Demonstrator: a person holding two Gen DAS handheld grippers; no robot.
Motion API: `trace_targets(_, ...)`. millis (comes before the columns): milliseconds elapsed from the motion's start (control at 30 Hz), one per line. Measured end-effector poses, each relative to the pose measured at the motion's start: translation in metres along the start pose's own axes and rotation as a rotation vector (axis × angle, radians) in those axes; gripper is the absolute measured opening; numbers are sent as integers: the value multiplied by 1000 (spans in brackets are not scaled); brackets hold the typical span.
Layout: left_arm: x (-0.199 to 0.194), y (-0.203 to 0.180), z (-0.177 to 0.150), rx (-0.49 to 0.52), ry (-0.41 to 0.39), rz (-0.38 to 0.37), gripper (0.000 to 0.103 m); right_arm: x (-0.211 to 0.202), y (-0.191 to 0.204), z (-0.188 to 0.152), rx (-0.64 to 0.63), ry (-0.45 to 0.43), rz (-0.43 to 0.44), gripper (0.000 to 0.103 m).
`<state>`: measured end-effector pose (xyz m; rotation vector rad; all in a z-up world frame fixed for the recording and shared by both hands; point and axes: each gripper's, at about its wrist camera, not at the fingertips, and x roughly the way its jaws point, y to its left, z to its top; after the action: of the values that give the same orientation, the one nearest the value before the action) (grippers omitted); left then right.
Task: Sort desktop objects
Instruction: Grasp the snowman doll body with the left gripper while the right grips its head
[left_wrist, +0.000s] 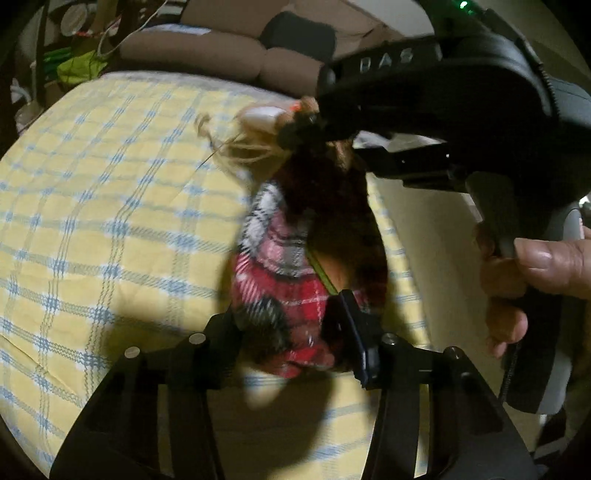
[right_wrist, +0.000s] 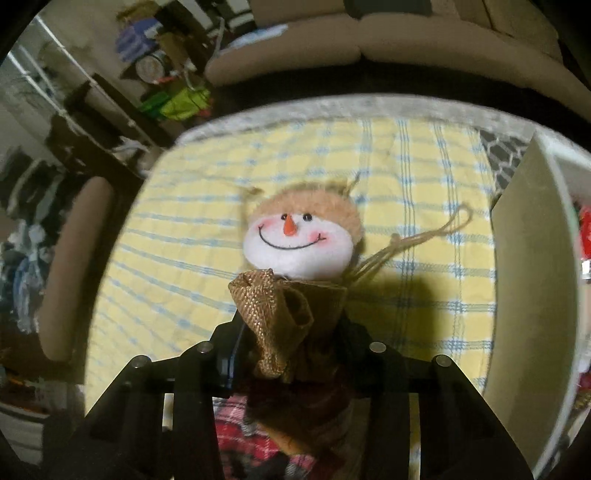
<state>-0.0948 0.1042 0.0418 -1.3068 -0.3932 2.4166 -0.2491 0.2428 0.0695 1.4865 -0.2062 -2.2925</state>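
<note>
My left tongs (left_wrist: 295, 332) pinch the lower body of a snowman doll (left_wrist: 291, 280), pads pressed into its red plaid cloth. My right tongs (right_wrist: 291, 354) clamp the same doll higher up, just below its gold burlap scarf (right_wrist: 284, 314), with the fabric bunched between the pads. Both pairs grip the one doll, each at its own end.

Ahead of the right tongs the doll's white smiling face (right_wrist: 297, 240) and tan furry hat point away from me, and a loop of twine (right_wrist: 421, 240) trails off to the right of the head. From the left tongs I see the right-hand tool (left_wrist: 461, 110) reaching in from the upper right, with my hand (left_wrist: 535, 273) on its handle.

Under the doll lies the table (left_wrist: 92, 221), covered in a yellow cloth with blue checks. To the right of the right tongs stands a pale box (right_wrist: 528, 295), with something red inside it that I cannot make out. Beyond the table is a brown sofa (right_wrist: 369, 48) and a cluttered shelf.

I judge the sort is still under way: the doll is grasped but not yet put in any place. The box looks like the likely spot, though I cannot be sure. I see nothing else loose on the cloth.
</note>
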Motion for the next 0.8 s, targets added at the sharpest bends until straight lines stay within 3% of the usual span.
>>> trace_targets(333, -81, -91, 13, 126, -128, -192, 45, -163, -13, -9, -42, -188, 112, 41)
trace_targets(433, -87, -136, 20, 151, -102, -289, 45, -216, -36, -17, -41, -237, 106, 41)
trace_targets(567, -78, -196, 27, 213, -77, -309, 45, -268, -86, -27, 10, -287, 59, 41)
trace_targets(667, -59, -226, 26, 228, -39, -308, 45, -278, -123, -34, 55, -286, 32, 41)
trace_targets(800, -23, -250, 8, 225, 35, -286, 45, -262, -167, -41, 92, -243, 5, 41)
